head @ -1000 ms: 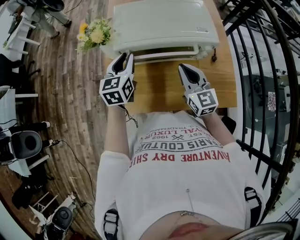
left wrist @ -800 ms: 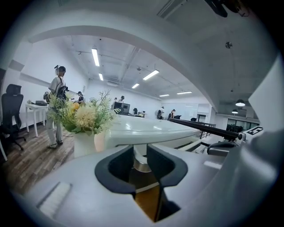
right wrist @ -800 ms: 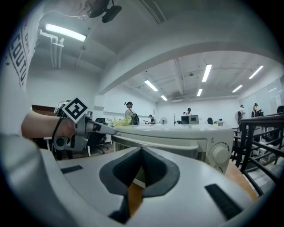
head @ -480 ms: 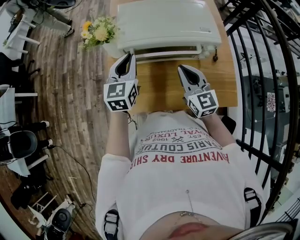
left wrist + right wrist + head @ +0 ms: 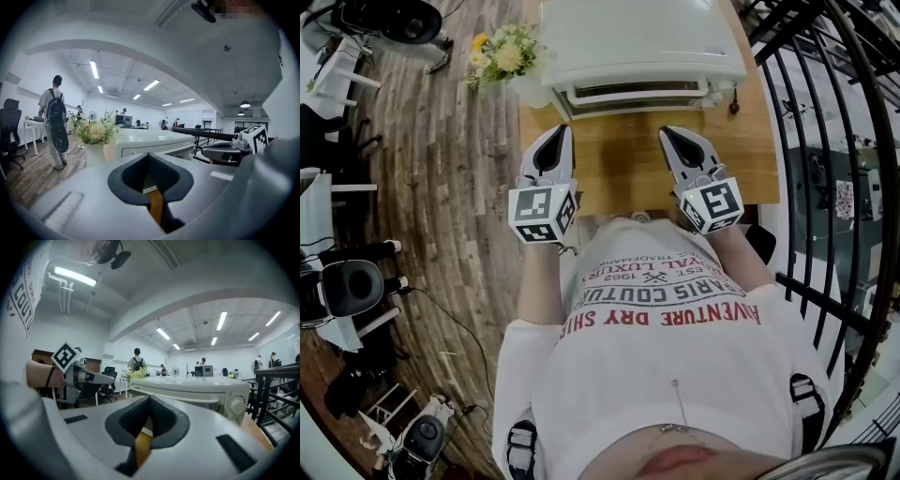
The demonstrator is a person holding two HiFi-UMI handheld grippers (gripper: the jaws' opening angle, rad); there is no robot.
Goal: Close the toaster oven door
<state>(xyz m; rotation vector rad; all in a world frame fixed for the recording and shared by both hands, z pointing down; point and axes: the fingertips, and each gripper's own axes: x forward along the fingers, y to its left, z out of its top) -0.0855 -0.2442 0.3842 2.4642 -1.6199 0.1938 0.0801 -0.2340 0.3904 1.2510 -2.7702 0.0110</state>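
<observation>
The toaster oven (image 5: 642,42) is sitting at the far end of the wooden worktop (image 5: 619,173), its front turned toward us. We are seeing its door (image 5: 630,94) standing upright against that front, with the handle bar running across it and a round knob (image 5: 236,405) showing at the right side. We are holding both tools a little way back from the oven, and neither one is touching it. The left hand-held gripper (image 5: 562,133) is hovering over the left edge of the worktop, pointing at the oven's left corner; its jaws have just been closing and are resting together with nothing between them. The right hand-held gripper (image 5: 667,133) is hovering over the worktop opposite the oven's right half, its jaws likewise meeting at the tips and gripping nothing. Just beside the oven's left corner a bunch of yellow and white flowers (image 5: 500,58) is standing in a pale vase (image 5: 95,153). Beyond the worktop on the left the wooden floor (image 5: 455,197) is stretching away, and a person (image 5: 55,123) wearing a backpack is standing there, well apart from us. On the right a black railing (image 5: 830,159) is running alongside the worktop.
</observation>
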